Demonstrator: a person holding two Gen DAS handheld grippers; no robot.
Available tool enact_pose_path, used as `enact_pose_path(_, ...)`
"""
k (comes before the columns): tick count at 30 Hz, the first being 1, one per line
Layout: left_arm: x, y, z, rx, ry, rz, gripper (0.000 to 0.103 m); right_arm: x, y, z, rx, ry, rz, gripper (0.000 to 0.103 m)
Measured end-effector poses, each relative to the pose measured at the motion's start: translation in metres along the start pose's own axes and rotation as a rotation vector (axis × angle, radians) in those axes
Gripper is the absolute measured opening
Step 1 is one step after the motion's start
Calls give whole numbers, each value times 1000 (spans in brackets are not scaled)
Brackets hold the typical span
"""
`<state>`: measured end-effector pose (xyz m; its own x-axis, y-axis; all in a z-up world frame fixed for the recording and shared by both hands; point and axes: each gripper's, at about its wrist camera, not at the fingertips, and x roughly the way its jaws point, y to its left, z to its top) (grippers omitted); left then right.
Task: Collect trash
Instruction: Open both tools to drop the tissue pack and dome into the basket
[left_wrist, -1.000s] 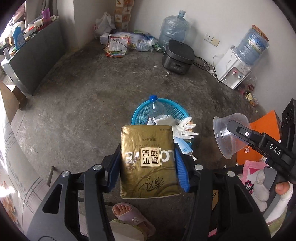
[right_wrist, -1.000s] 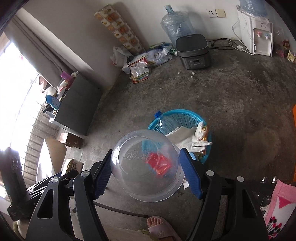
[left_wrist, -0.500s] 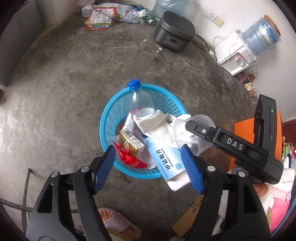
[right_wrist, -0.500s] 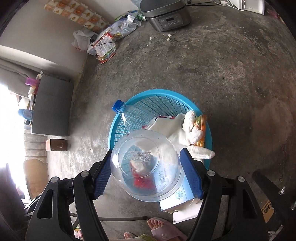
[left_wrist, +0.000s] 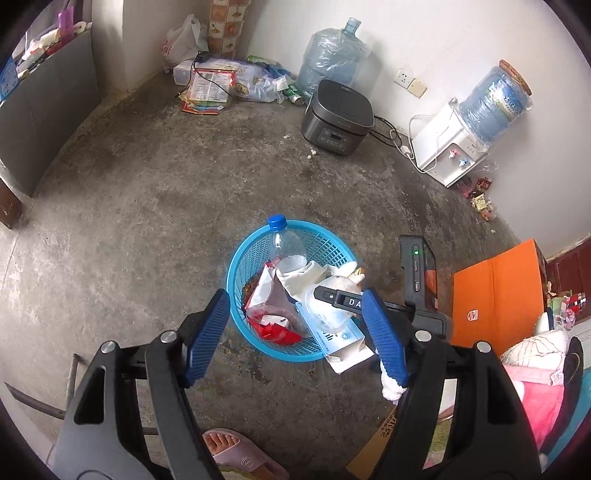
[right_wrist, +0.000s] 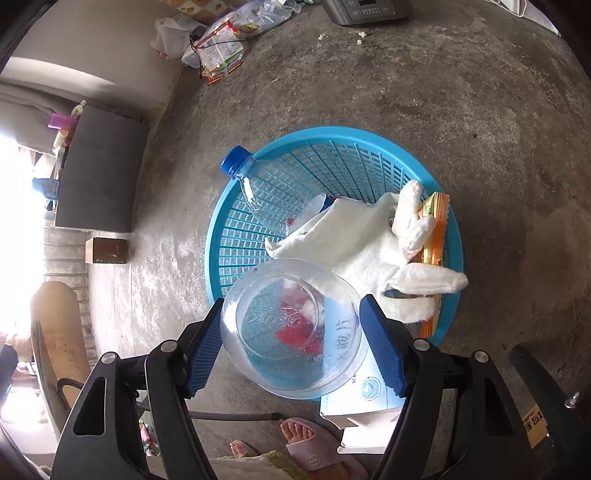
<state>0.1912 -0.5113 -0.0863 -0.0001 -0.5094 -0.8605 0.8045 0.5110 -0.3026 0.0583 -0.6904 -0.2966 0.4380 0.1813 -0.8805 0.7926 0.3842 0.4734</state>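
Observation:
A blue mesh basket (left_wrist: 236, 266) (right_wrist: 210, 251) stands on the concrete floor. In it lie a clear bottle with a blue cap (left_wrist: 284, 251) (right_wrist: 258, 192), a white glove (right_wrist: 369, 243), a red wrapper (left_wrist: 271, 330) and a white-and-blue box (left_wrist: 332, 338) leaning over the near rim. My left gripper (left_wrist: 295, 295) hangs over the basket's near side, its jaws opening with nothing between them. My right gripper (right_wrist: 291, 302) has a clear plastic container (right_wrist: 291, 332) (left_wrist: 327, 314) between its pads just above the basket's near edge; its jaws are opening, but both pads still touch the container.
A dark rice cooker (left_wrist: 338, 118), a water dispenser (left_wrist: 450, 155) and a big water jug (left_wrist: 328, 55) line the far wall beside a pile of wrappers (left_wrist: 214, 85). An orange box (left_wrist: 495, 291) sits at the right. A foot in a pink slipper (left_wrist: 236, 454) is near the basket.
The left gripper let go of a gold pack, opened wide, then drew back from the basket. The right gripper came down with the clear container to the basket's near rim.

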Motion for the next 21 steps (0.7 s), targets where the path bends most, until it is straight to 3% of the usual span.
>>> enact_pose_path(5, -34, 9, -5, -1, -51, 10, 72, 23, 15, -16, -89, 70, -76, 77)
enact_pose_path(11, -66, 18, -13, -5, -107, 15, 72, -9, 27, -27, -184, -55, -140, 76)
enact_pose_path(14, -79, 24, -18, -5, -127, 18, 72, -19, 28, -32, -248, -74, -210, 65)
enact_pose_path(17, -83, 30, -24, -8, -128, 20, 72, -1, 24, -26, -289, -3, -292, 54)
enact_pose_path(21, -86, 36, -29, -23, -121, 18, 72, 55, 8, -11, -284, 176, -432, 38)
